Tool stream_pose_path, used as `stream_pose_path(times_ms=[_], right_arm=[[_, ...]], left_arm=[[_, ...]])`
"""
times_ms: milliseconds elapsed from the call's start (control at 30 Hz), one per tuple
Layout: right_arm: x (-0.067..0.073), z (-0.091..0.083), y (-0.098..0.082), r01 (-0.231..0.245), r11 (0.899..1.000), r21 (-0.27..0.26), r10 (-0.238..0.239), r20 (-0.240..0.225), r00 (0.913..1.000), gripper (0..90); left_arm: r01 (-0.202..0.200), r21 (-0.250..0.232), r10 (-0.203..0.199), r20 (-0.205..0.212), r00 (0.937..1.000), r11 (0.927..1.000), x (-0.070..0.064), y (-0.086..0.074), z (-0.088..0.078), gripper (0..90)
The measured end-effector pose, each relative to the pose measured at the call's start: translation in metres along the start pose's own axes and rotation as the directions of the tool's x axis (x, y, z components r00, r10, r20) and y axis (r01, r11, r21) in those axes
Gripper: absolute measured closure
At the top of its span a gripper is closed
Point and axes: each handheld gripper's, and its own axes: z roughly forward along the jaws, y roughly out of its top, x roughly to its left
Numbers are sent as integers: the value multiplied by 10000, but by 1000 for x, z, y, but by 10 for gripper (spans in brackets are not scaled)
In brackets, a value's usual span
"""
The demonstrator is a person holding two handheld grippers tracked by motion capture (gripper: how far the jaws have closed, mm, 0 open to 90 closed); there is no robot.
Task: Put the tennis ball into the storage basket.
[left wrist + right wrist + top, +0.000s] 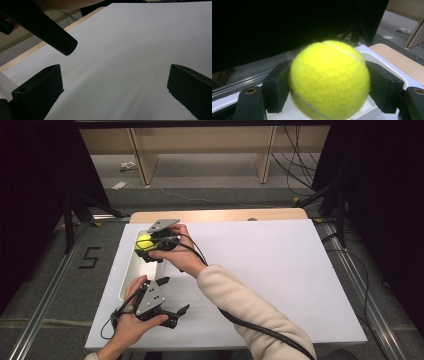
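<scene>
Jaws of the right gripper (148, 245) clamp a yellow tennis ball (329, 80) over the white tray (131, 270), left of centre; lower it inside before releasing. Left gripper (172, 312) idles spread apart.

Ball (144, 241) above tray (131, 275) (table's left)

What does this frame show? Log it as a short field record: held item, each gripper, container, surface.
held item: tennis ball, yellow
right gripper: shut on the ball, held over the tray's far end
left gripper: open, nothing between the jaws, over the white sheet
container: long white tray at the sheet's left edge
surface: white sheet on a wooden table
</scene>
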Motion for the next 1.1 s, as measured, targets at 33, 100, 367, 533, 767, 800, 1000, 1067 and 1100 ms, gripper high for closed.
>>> stream_pose_path(times_ms=[33, 100, 367, 533, 767, 800, 1000, 1067, 1100], right_arm=[[0, 0, 0, 7, 10000, 15, -7, -10, 10000, 265], [0, 2, -1, 18, 10000, 43, -18, 17, 10000, 265], [-2, 6, -2, -12, 9998, 195, 11, 60, 10000, 265], [-3, 9, -3, -13, 9996, 293, 11, 64, 10000, 265], [-2, 13, -5, 28, 9993, 386, -31, 78, 10000, 265], [-2, 13, -5, 29, 9992, 389, -33, 92, 10000, 265], [-3, 15, -4, 100, 9989, 457, -105, 109, 9999, 265], [-3, 16, -4, 77, 9989, 470, -82, 112, 9999, 265], [-3, 16, -4, 75, 9989, 465, -81, 118, 9999, 265]], left_arm=[[-4, 3, 4, 1, 10000, 10000, 0, 0, 0, 0], [-12, 6, 12, 2, 10000, 10000, 0, 0, 0, 0], [-12, 17, 12, 8, 10000, 10000, 0, 0, 0, 0], [-15, 25, 15, 17, 10000, 10000, 0, 0, 0, 0], [-38, 43, 38, 19, 10000, 10000, 0, 0, 0, 0], [-39, 43, 39, 19, 10000, 10000, 0, 0, 0, 0], [-60, 48, 60, 13, 10000, 10000, -1, 0, 0, 0], [-67, 47, 67, 19, 10000, 10000, -1, 0, 0, 0], [-61, 46, 61, 18, 10000, 10000, -1, 0, 0, 0]])
